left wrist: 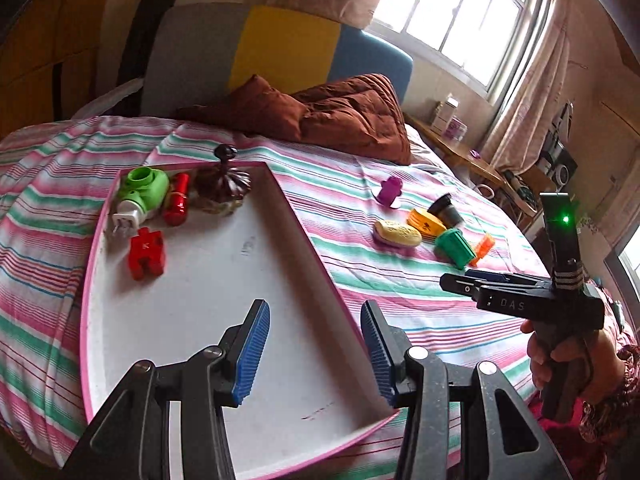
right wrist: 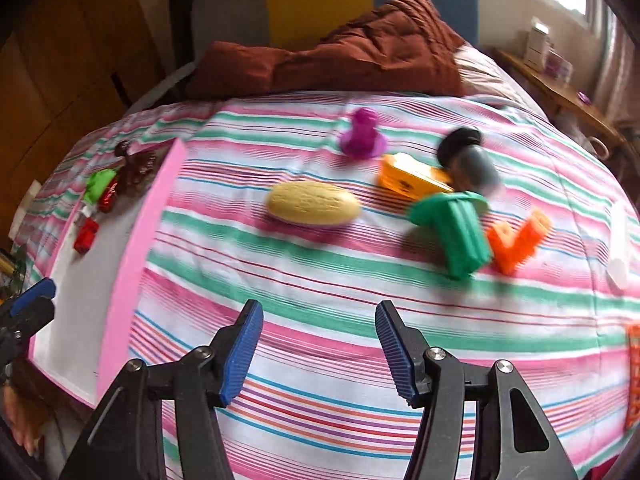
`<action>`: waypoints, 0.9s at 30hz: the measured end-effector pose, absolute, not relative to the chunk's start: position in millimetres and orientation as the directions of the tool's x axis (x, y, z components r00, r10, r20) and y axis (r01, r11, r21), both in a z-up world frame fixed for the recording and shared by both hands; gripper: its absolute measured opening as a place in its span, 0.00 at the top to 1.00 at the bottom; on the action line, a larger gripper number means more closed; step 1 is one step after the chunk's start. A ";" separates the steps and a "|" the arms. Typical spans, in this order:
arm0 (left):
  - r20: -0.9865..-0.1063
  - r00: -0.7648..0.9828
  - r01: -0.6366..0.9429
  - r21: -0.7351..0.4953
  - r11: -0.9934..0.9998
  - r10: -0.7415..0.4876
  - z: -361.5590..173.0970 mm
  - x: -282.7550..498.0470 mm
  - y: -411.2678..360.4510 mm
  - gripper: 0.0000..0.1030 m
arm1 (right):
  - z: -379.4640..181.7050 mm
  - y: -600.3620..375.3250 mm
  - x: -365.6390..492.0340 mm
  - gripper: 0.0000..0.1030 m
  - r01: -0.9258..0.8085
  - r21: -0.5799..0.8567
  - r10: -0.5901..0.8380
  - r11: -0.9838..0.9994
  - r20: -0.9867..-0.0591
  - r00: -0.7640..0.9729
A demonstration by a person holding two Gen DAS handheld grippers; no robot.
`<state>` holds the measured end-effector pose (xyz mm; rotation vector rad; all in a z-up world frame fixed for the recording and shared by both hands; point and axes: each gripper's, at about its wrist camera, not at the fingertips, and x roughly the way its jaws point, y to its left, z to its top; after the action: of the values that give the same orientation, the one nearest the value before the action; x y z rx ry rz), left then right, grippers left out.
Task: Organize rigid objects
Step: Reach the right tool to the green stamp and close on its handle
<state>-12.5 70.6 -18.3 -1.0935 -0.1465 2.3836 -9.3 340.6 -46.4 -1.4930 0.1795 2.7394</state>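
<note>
A pink-rimmed white tray [left wrist: 304, 240] lies on the striped bed and also shows in the right wrist view [right wrist: 132, 240]. At its far end sit a green plug-in device [left wrist: 142, 190], a red bottle [left wrist: 177, 200], a dark brown ornament [left wrist: 222, 186] and a red block [left wrist: 146, 254]. On the bedspread to the right lie a yellow oval piece [right wrist: 314, 204], a purple piece [right wrist: 363, 134], an orange box [right wrist: 412, 178], a dark cylinder [right wrist: 468, 160], a green piece [right wrist: 456, 228] and an orange piece [right wrist: 518, 242]. My left gripper [left wrist: 314, 348] is open and empty over the tray's near end. My right gripper [right wrist: 318, 348] is open and empty above the bedspread, short of the yellow piece.
A brown pillow and quilt [left wrist: 344, 116] lie at the head of the bed. A wooden side table [left wrist: 460, 148] with small containers stands at the right. An orange object [right wrist: 632, 372] and a white one [right wrist: 618, 240] lie near the bed's right edge.
</note>
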 end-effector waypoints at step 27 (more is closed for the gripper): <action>-0.713 -0.513 -0.471 -0.231 -0.851 0.478 -14.3 3.6 126.3 0.54 | -48.2 417.7 -30.1 0.73 -0.142 0.088 0.009 -0.986 -0.821 -0.571</action>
<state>3.6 126.3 -14.3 -1.1064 -0.0106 2.3410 -30.1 417.7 -48.2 -1.4102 0.2213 2.7019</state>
